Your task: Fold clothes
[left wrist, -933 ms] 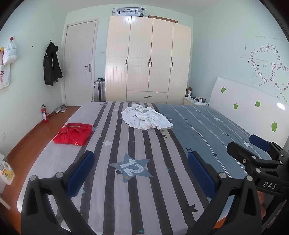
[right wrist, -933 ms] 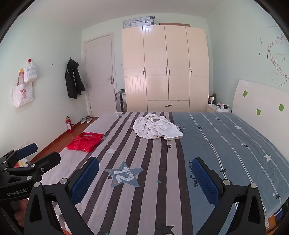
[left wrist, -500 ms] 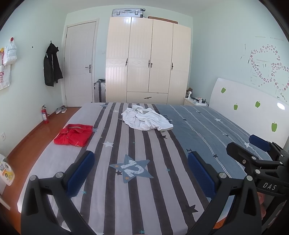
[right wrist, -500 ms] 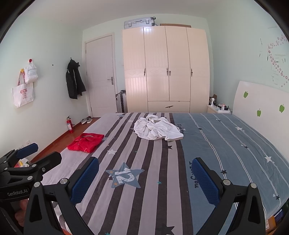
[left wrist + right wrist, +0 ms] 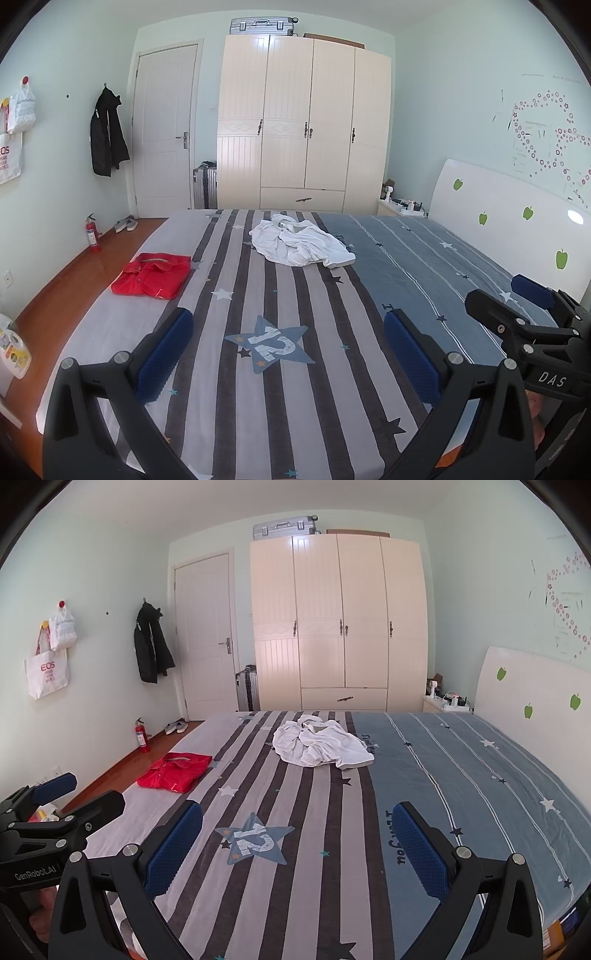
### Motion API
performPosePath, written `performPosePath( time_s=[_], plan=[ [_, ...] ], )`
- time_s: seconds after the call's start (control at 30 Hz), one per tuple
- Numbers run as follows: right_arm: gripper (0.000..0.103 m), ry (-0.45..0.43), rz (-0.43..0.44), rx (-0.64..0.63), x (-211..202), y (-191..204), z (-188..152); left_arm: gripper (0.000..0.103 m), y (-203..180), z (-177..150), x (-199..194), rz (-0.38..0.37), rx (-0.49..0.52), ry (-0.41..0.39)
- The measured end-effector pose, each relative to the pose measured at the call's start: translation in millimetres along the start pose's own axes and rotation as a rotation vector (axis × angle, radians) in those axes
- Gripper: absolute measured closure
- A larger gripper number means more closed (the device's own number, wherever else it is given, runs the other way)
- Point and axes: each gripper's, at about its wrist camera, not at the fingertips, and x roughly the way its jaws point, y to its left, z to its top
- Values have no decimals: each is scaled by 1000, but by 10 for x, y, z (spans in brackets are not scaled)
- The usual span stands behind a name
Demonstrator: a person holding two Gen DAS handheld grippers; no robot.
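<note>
A crumpled white shirt (image 5: pixel 301 245) (image 5: pixel 319 746) lies in a heap at the far middle of the striped bed (image 5: pixel 258 387) (image 5: pixel 295 886). A red garment (image 5: pixel 152 275) (image 5: pixel 175 771), folded flat, rests near the bed's left edge. My left gripper (image 5: pixel 288 350) hovers over the near part of the bed, open and empty, far short of both garments. My right gripper (image 5: pixel 297 843) hangs beside it, also open with nothing between its blue pads (image 5: pixel 419 849). Each gripper shows at the edge of the other's view: the right gripper (image 5: pixel 532 314) and the left gripper (image 5: pixel 59 808).
A cream wardrobe (image 5: pixel 303 122) and a white door (image 5: pixel 162 129) stand behind the bed. The white headboard (image 5: pixel 509 210) runs along the right. Wooden floor (image 5: pixel 74 273) with a red fire extinguisher (image 5: pixel 92 234) lies left. A black jacket (image 5: pixel 107 136) hangs on the wall.
Both views have tilted up very slightly, so the garments sit a touch lower in the frames. The grippers stay open and the clothes have not moved.
</note>
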Motion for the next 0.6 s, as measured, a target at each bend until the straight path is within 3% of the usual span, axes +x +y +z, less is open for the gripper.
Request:
performPosePath(
  time_s=[0.6],
  plan=[
    [1, -2, 1, 5, 3, -8, -31, 1, 24, -33, -9, -1, 2, -4]
  ],
)
